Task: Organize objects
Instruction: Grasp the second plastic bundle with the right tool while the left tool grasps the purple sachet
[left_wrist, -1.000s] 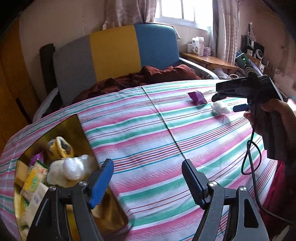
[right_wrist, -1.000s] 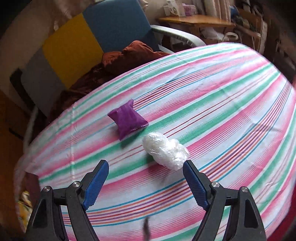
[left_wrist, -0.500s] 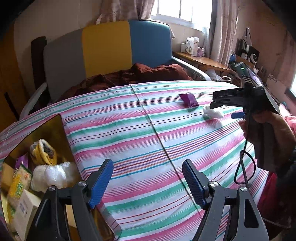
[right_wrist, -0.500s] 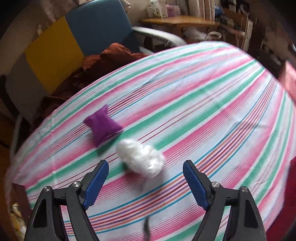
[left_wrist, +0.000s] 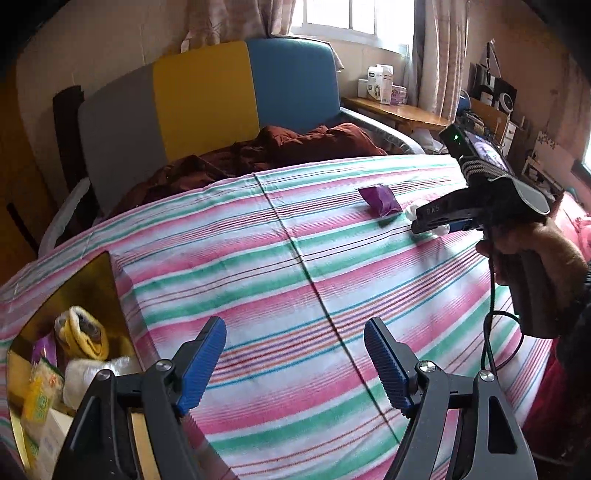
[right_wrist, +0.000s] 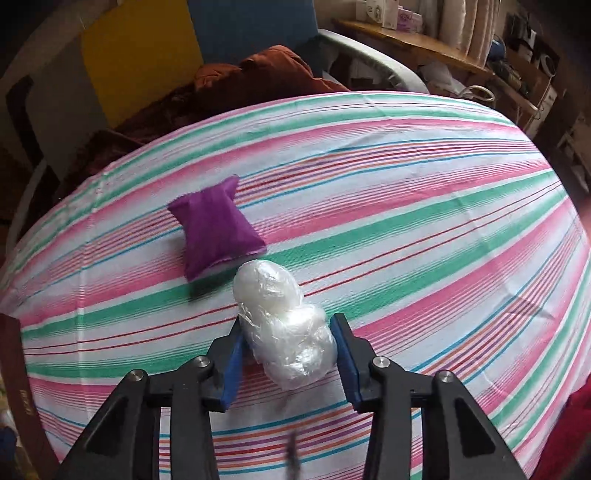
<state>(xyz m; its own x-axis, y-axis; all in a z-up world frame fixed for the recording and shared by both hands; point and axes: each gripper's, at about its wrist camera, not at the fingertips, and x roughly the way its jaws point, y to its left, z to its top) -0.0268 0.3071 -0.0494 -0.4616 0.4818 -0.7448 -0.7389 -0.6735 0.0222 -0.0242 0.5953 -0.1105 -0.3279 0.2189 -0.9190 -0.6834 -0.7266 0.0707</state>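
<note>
my right gripper (right_wrist: 286, 352) is closing on the white plastic-wrapped bundle (right_wrist: 284, 325), both pads against its sides, on the striped cloth (right_wrist: 424, 221) just beside the purple pouch (right_wrist: 216, 230). my left gripper (left_wrist: 295, 363) hangs with its jaws apart and empty, near the gold box (left_wrist: 92, 280) of packets.

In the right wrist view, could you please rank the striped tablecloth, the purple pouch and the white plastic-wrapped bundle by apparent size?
1. Striped tablecloth, by far the largest.
2 and 3. Purple pouch and white plastic-wrapped bundle look about alike; the bundle is nearer the camera, so I would not rank them.
</note>
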